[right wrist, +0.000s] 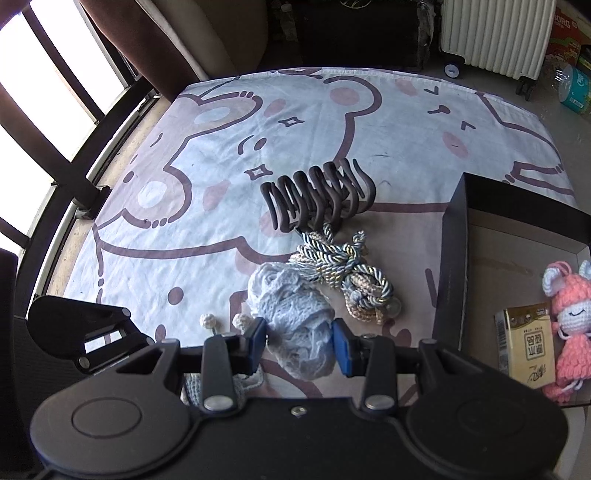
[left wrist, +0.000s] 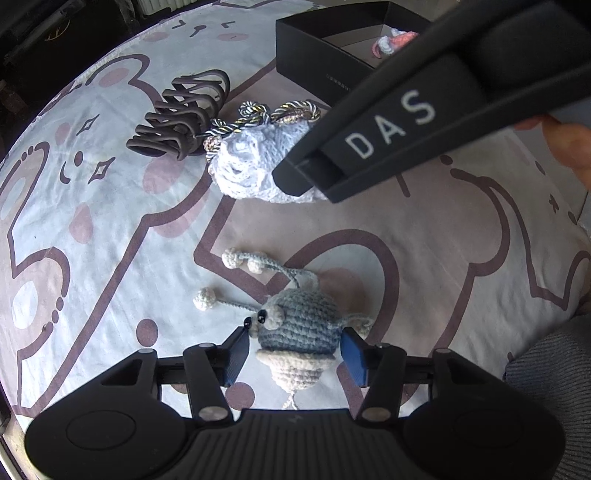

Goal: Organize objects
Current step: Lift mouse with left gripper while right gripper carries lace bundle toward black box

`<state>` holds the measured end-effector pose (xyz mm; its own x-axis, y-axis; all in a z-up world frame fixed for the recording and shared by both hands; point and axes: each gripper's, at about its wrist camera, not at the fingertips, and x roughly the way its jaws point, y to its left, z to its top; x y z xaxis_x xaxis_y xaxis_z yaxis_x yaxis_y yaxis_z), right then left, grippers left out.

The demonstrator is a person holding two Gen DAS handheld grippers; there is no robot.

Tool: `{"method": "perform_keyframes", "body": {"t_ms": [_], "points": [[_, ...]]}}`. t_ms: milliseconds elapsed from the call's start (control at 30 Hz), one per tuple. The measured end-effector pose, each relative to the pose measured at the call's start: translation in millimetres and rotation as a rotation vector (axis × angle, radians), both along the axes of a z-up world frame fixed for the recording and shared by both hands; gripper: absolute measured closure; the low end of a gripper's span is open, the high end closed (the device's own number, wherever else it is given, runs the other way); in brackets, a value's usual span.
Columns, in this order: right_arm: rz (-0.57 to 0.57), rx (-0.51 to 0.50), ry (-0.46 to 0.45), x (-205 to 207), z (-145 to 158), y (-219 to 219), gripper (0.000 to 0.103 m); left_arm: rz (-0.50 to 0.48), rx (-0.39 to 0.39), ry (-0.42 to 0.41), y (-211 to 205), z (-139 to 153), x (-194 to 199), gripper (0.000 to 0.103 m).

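Bare sheet (right wrist: pixel 155 236) left; black box (right wrist: pixel 452 266) wall blocking right.

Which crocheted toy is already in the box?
The pink doll, lying in the black box beside a yellow carton. The grey-blue mouse is out on the cloth, between the left tongs.

White radiator (right wrist: pixel 495 33), barred window (right wrist: pixel 55 96), curtain (right wrist: pixel 147 40).

A grey-blue crocheted toy (left wrist: pixel 299 325) lies near a pale knitted bundle (left wrist: pixel 258 162) on the cloth.
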<state>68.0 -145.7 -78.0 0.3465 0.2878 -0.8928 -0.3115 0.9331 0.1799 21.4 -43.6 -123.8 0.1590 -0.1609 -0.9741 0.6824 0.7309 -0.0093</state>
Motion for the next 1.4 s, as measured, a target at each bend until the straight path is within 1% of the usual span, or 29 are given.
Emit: {"method": "perform_keyframes", "body": {"t_ms": [67, 167, 233, 333, 467, 633, 767, 1033, 1200, 1400], "points": [[-0.001, -0.002, 0.004, 0.3, -0.8, -0.9, 0.063, -0.005, 0.014, 0.009, -2.0, -3.8, 1.6, 0.047], [-0.007, -0.003, 0.01, 1.1, -1.6, -2.9, 0.063, 0.02, -0.002, 0.03, 1.2, -3.4, 6.6, 0.049], [-0.012, -0.003, 0.013, 1.8, -2.0, -4.0, 0.063, 0.055, -0.013, 0.037, 4.2, -1.1, 10.8, 0.05], [-0.019, 0.0, 0.012, 2.1, -1.4, -5.2, 0.063, 0.121, -0.017, -0.008, 11.2, 7.7, 17.2, 0.051], [-0.042, 0.017, -0.004, 2.6, 5.0, -8.9, 0.064, 0.237, -0.068, -0.058, 25.8, 24.7, 26.2, 0.051], [-0.078, 0.055, -0.038, 2.7, 18.6, -15.2, 0.064, 0.324, -0.117, -0.127, 30.1, 48.0, 30.1, 0.052], [-0.1, 0.073, -0.074, 0.5, 30.8, -18.6, 0.064, 0.374, -0.136, -0.179, 31.5, 66.0, 27.9, 0.052], [-0.175, 0.119, -0.12, -3.7, 52.2, -33.5, 0.065, 0.475, -0.171, -0.275, 38.7, 91.7, 25.5, 0.052], [-0.218, 0.141, -0.143, -8.1, 63.9, -42.6, 0.065, 0.519, -0.192, -0.312, 41.1, 104.3, 22.3, 0.052], [-0.25, 0.154, -0.183, -15.9, 79.8, -50.8, 0.065, 0.546, -0.221, -0.349, 40.1, 119.1, 16.4, 0.052]]}}
